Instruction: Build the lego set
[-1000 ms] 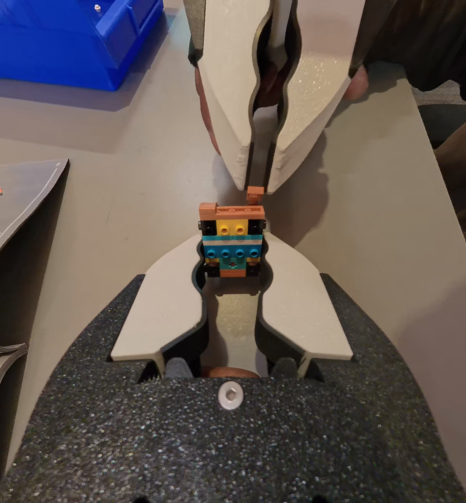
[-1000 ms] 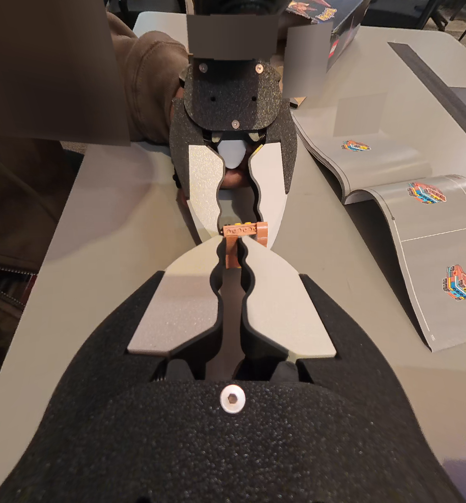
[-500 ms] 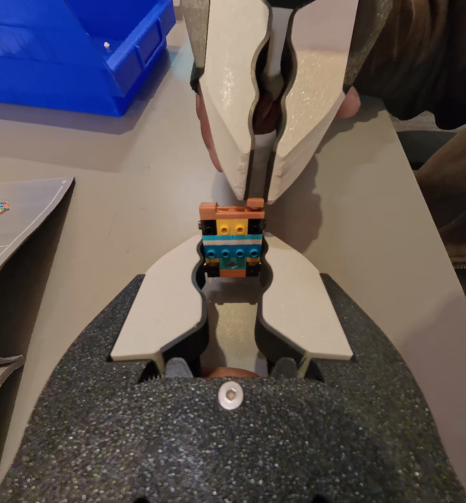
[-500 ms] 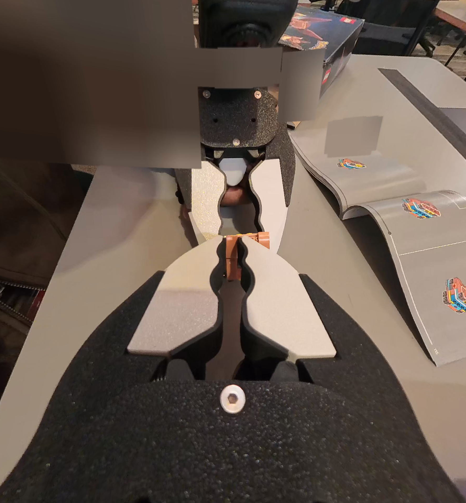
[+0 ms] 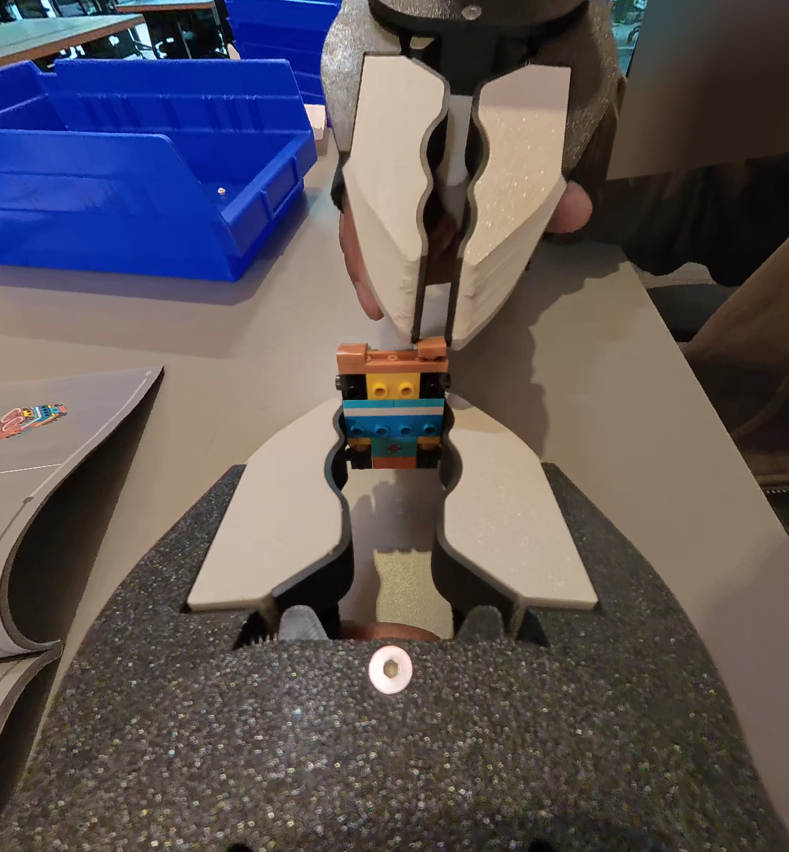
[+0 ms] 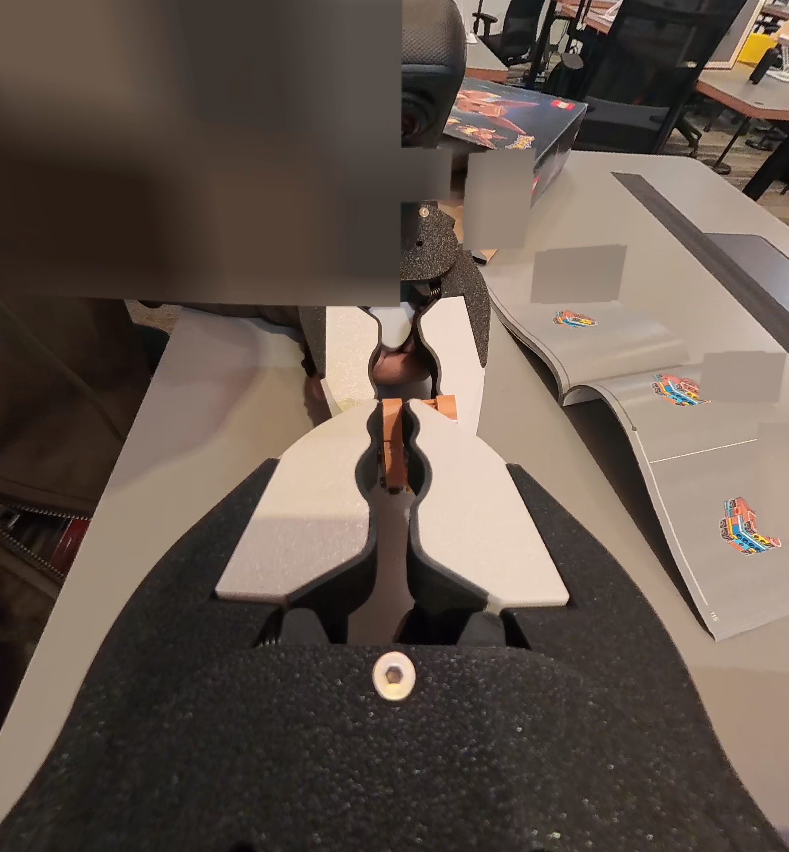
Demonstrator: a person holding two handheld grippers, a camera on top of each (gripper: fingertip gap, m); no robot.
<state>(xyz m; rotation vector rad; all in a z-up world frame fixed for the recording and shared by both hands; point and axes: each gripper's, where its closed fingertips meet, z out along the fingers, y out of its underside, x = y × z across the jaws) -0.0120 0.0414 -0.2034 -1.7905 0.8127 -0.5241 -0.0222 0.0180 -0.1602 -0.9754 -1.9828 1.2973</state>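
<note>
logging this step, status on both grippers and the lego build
Left gripper shut on lego assembly. Right gripper shut on small brown piece, seated at the assembly's top right corner. Nothing in the way.

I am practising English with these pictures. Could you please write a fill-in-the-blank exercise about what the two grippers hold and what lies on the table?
1. The left gripper is shut on a small, many-coloured lego ____.
2. The right gripper presses a small ____-coloured piece onto its top.
3. The storage bin on the table is ____.
4. The instruction booklet lies ____.

Missing words: model; brown; blue; open
</note>
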